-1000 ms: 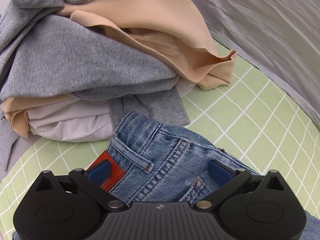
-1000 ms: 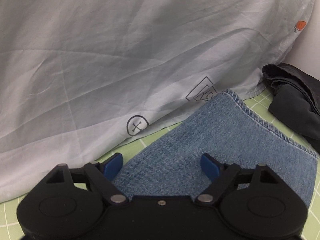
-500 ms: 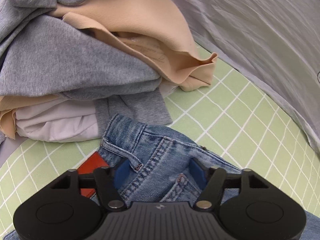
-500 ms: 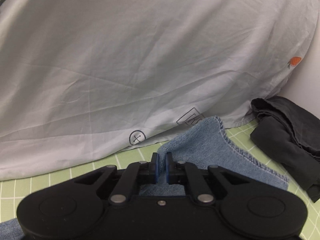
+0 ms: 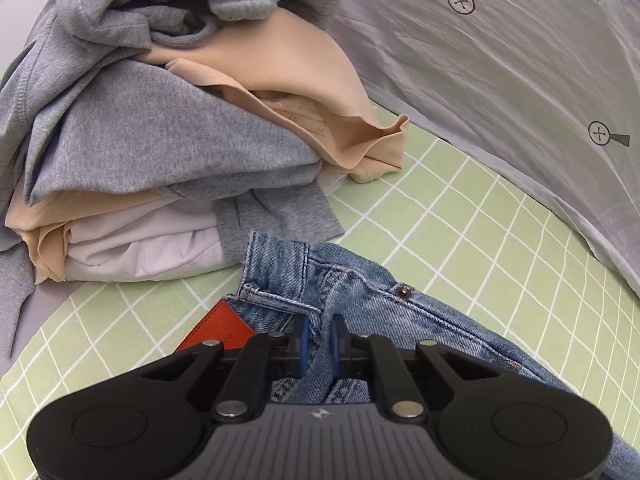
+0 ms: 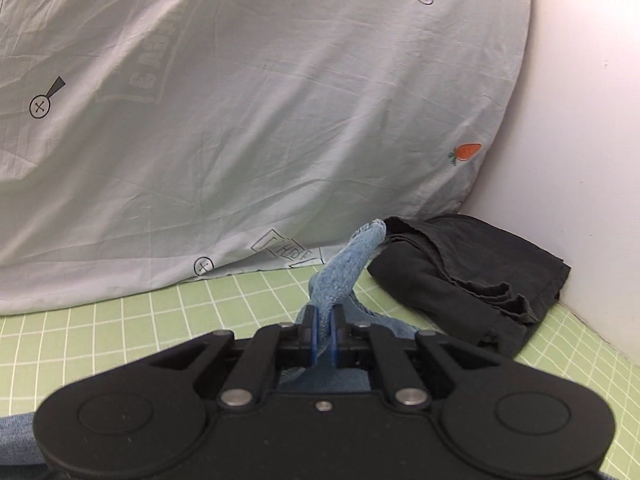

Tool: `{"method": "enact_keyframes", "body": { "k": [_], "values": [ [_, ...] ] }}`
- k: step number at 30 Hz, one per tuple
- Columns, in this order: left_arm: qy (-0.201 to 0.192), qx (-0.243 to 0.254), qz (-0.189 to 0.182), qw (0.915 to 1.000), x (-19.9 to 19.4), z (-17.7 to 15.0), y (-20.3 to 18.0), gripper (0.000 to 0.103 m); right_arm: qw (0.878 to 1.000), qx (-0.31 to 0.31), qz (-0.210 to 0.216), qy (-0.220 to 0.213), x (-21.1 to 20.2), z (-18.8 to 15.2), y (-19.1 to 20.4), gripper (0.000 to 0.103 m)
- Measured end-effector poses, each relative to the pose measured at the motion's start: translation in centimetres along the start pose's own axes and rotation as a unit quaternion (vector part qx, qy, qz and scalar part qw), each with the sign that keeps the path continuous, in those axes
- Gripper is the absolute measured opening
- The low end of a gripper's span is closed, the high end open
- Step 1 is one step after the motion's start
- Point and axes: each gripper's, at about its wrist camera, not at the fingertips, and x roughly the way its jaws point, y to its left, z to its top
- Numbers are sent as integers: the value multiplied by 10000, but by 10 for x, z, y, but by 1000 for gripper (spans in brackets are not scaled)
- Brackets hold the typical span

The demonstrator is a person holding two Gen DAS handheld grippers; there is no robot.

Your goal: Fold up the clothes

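Blue jeans (image 5: 380, 308) lie on the green grid mat (image 5: 460, 220). In the left wrist view their waistband, with a red leather patch (image 5: 216, 330), bunches up between the pads of my left gripper (image 5: 319, 330). Its jaws are closing tight on that denim fold. In the right wrist view my right gripper (image 6: 323, 320) is shut on the jeans' leg hem (image 6: 344, 272). A strip of the hem sticks up past the fingertips, lifted above the mat (image 6: 160, 320).
A pile of grey, peach and white clothes (image 5: 160, 128) sits just beyond the waistband. A pale printed sheet (image 6: 260, 120) hangs along the mat's far side. A folded dark garment (image 6: 460, 276) lies by the white wall (image 6: 580, 120).
Both grippers went from open to shut on the denim. The left one gathered the waistband into a fold. The right one lifted the leg hem off the mat and swung toward the sheet.
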Motion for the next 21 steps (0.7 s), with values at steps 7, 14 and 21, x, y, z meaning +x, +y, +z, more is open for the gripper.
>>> {"method": "enact_keyframes", "body": {
  "k": [7, 14, 21],
  "values": [
    [-116, 147, -169, 9997, -29, -15, 14, 11, 9974, 416, -392, 439, -38, -49, -46, 6],
    [274, 146, -340, 9989, -33, -32, 24, 11, 9840, 917, -401, 1476, -37, -113, -75, 7],
    [257, 43, -853, 9960, -48, -30, 21, 34, 9788, 1529, -246, 1344, -29, -106, -90, 21]
  ]
}}
